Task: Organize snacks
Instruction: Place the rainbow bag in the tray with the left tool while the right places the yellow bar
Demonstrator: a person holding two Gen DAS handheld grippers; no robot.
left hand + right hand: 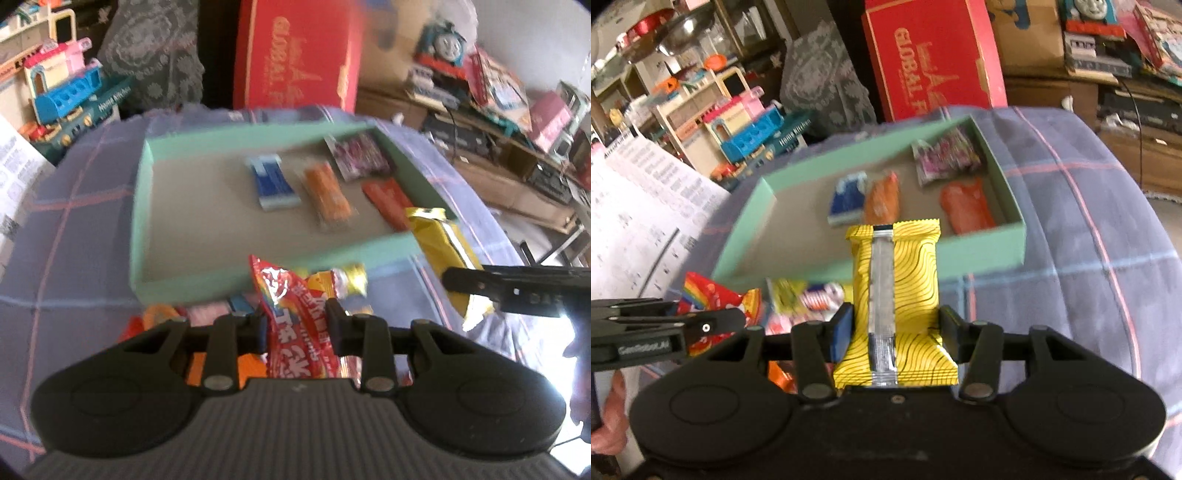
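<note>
A shallow green box (142,206) (982,254) lies on the plaid-covered table. In it lie a blue packet (273,181) (847,199), an orange packet (327,195) (882,199), a purple packet (360,155) (945,155) and a red-orange packet (388,201) (967,208). My left gripper (295,325) is shut on a red rainbow snack bag (295,314) (709,295), held just before the box's near wall. My right gripper (894,332) is shut on a yellow wavy-striped packet (897,291) (447,254), raised at the box's near right corner.
Several loose snacks lie on the cloth before the box (809,295) (162,317). A red carton (295,55) (934,55) stands behind the table. Toys (66,96) crowd the left, shelves and boxes (517,122) the right. A printed sheet (639,206) lies at left.
</note>
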